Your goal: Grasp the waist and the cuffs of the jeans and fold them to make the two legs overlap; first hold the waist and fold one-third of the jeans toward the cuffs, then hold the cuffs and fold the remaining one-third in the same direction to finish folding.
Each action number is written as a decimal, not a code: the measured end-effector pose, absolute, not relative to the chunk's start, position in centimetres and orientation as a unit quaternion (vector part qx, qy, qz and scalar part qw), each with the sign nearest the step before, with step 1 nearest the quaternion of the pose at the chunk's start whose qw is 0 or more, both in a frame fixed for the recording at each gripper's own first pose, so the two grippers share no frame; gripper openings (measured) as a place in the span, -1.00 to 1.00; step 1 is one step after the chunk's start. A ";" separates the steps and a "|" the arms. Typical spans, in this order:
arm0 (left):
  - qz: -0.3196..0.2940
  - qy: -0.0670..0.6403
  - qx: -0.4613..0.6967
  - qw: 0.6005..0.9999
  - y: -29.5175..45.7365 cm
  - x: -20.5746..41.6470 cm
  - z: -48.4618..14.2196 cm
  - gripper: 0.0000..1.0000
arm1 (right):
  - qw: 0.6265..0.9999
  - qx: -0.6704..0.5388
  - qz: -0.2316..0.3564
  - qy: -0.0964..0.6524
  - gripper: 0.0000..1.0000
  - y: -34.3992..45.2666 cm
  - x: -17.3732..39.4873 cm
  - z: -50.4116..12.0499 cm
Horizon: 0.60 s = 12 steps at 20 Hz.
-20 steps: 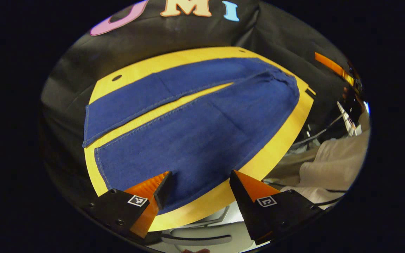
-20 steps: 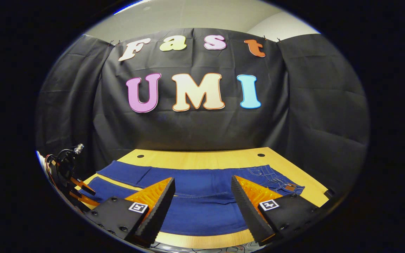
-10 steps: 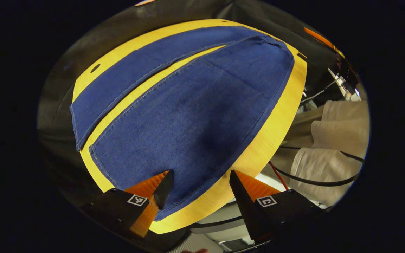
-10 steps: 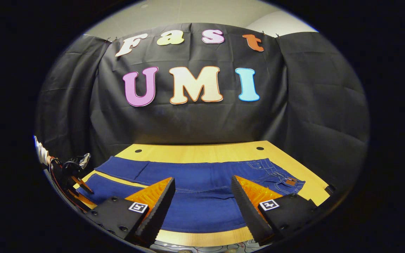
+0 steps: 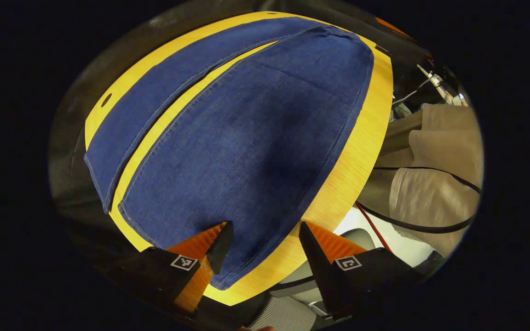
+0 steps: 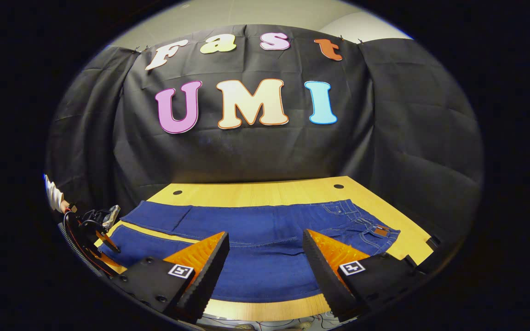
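Note:
Blue jeans [image 5: 246, 138] lie flat on the yellow wooden table [image 5: 352, 170], legs spread apart with a strip of table between them. In the left gripper view my left gripper [image 5: 265, 239] hovers open over the near leg's cuff end, close to the table's front edge. In the right gripper view the jeans [image 6: 265, 230] stretch across the table with the waist [image 6: 366, 225] at the right. My right gripper [image 6: 265, 257] hangs open above the near edge of the jeans, holding nothing. The left gripper [image 6: 101, 232] shows at the far left by the cuffs.
A person in light clothing [image 5: 435, 184] stands beside the table, with black and red cables across them. A white chair or stand [image 5: 302, 294] sits below the table edge. The table [image 6: 256, 195] has two small holes near its back edge.
The left gripper has dropped closer to the near leg's cuff end, tilting down over the table. The right gripper has barely moved, shifting slightly lower.

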<state>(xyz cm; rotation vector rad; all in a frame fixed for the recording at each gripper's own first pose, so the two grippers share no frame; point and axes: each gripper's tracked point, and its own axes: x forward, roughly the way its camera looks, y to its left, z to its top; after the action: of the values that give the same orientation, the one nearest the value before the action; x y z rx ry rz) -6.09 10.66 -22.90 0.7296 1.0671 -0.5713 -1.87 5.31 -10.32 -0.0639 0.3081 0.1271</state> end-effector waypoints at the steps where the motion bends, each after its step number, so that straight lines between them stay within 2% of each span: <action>1: -0.260 0.495 0.333 0.759 10.7 -6.1 -22.8 0.85 | 0.986 -0.032 0.063 0.153 0.97 5.3 -1.8 -10.3; 8: -0.263 0.515 0.354 0.735 10.6 -5.9 -22.7 0.88 | 0.987 -0.019 0.058 0.152 0.97 5.0 -1.3 -10.8; 12: -0.259 0.525 0.364 0.724 10.4 -6.1 -22.9 0.80 | 0.986 -0.017 0.065 0.153 0.97 5.5 -0.8 -10.8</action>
<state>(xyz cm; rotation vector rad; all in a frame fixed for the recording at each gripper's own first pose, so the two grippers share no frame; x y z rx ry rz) -6.09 10.40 -22.87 0.8030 1.1595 -0.5712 -0.84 5.55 -10.81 -0.0338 0.3084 0.1311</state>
